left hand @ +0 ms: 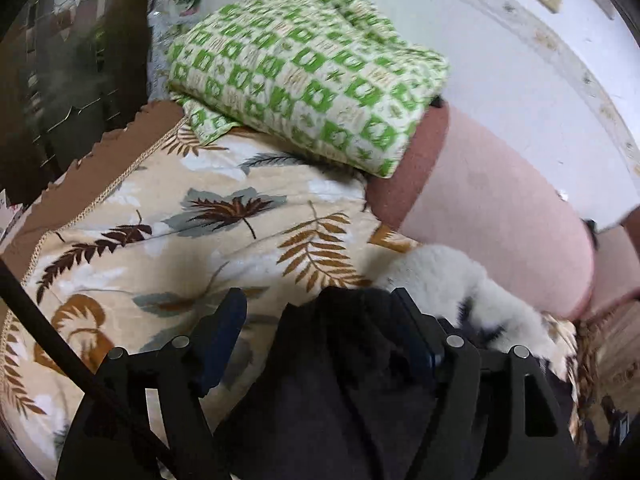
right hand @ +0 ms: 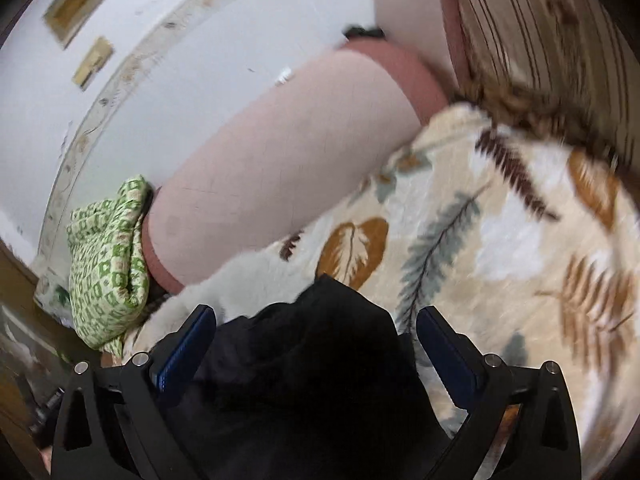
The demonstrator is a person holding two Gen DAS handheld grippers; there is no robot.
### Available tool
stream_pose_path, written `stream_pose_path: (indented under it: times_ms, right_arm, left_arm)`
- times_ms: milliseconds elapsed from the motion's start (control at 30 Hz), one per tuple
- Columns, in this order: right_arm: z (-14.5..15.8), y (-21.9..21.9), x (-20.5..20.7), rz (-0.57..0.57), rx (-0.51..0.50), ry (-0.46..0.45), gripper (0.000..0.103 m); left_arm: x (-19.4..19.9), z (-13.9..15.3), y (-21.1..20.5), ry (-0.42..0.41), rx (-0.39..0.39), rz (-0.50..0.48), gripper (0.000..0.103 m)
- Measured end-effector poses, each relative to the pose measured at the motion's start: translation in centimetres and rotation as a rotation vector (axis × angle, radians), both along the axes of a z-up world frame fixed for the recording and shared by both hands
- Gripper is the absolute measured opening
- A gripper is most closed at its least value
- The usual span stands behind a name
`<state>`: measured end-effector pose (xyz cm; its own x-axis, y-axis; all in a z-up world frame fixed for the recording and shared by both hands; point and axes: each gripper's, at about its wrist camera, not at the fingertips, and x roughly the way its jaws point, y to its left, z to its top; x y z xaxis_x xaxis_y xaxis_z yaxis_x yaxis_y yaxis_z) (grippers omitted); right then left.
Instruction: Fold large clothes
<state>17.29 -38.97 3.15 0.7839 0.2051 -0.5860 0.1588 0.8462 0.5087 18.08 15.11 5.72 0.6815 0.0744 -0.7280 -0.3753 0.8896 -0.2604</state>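
Both your left gripper (left hand: 320, 312) and right gripper (right hand: 316, 328) have jaws spread wide, with the black garment (left hand: 340, 380) bunched between them on the leaf-print bed cover (left hand: 160, 216). Close too shallow and the cloth could slip out. Only your left view shows the whole green checked bundle (left hand: 304, 64).

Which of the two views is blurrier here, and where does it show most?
Right wrist view: heavy motion smear on the leaf-print blanket and wall frames. Left wrist view: sharper, the green checked bedding only slightly soft. Black garment lacks detail in both; fisheye bends the edges.
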Motion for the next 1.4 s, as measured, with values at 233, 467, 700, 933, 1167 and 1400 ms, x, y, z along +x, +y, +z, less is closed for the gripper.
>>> stream_pose_path:
  times_ms: [233, 467, 700, 933, 1167, 1400]
  right_arm:
    - [2.9, 8.8, -4.2, 0.283, -0.135, -0.053, 0.049]
    - [-2.7, 16.3, -0.3, 0.408, -0.268, 0.053, 0.049]
    - [-8.2, 14.9, 6.4, 0.354, -0.217, 0.082, 0.056]
    - [-9.5, 14.0, 7.9, 0.331, -0.113, 0.048, 0.056]
    - [-5.4, 14.8, 5.2, 0.282, -0.225, 0.047, 0.059]
    - [-6.9, 10.3, 4.0, 0.148, -0.304, 0.096, 0.072]
  left_arm:
    - [-2.9, 0.6, -7.9, -0.047, 0.210, -0.230, 0.073]
    - [2.3, -5.4, -11.0, 0.059, 0.271, -0.270, 0.073]
    - [7.0, -10.4, -7.1, 0.064, 0.083, -0.277, 0.077]
    - [8.2, -12.3, -6.2, 0.064, -0.048, -0.290, 0.079]
    - [4.6, -7.1, -6.4, 0.030, 0.039, -0.297, 0.078]
    - [6.1, -12.5, -1.6, 0.208, -0.045, -0.145, 0.098]
